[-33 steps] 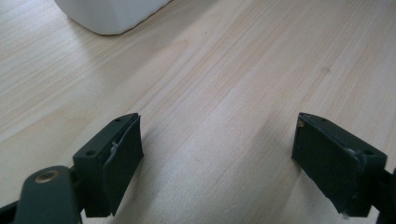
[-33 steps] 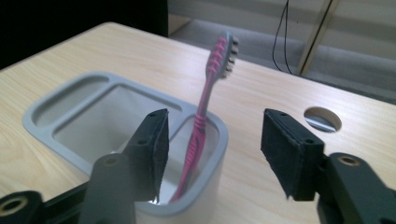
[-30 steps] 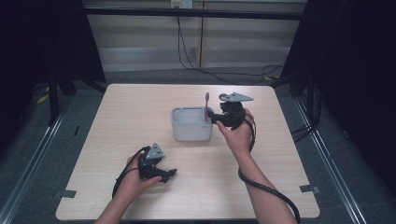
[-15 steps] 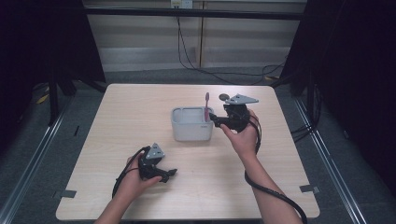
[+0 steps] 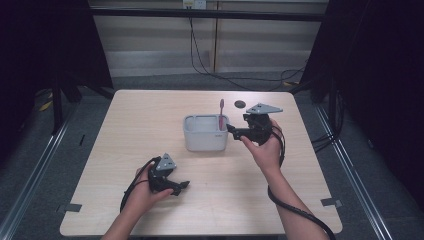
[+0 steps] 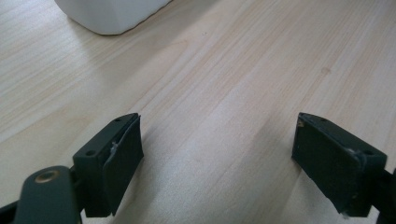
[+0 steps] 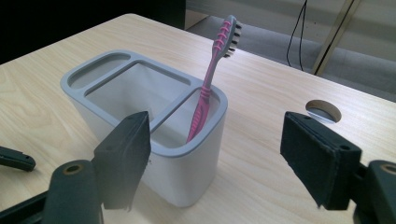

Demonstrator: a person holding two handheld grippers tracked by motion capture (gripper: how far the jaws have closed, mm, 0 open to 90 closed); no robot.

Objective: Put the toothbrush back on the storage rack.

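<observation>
**Toothbrush in the holder, right fingers let go**

From the high view, the pink toothbrush [image 5: 221,114] stood upright in the right end of the grey toothbrush holder [image 5: 206,132], mid-worktop [image 5: 130,125]. The right gripper [image 5: 236,131] hovered just beside the holder's right end, its fingers having just been opening, nothing between them. The left gripper [image 5: 181,186] rested near the front edge, well apart from the holder. Placement looked done to me; what remained, I judged, was only drawing the right hand back.

The left gripper view gave bare wood between the fingers [image 6: 116,158], spread wide and released, with a white corner of the holder [image 6: 109,14] at the top edge.

The right gripper view delivered what the high view could not: the holder's rim [image 7: 140,84] was split into a narrow slot, a large bay and an end slot, and the toothbrush [image 7: 210,84] leaned bristles-up in that end slot. The fingers [image 7: 317,158] stood wide apart, released, with the brush beyond them and untouched. A round cable hole [image 7: 323,110] showed in the worktop behind.
</observation>
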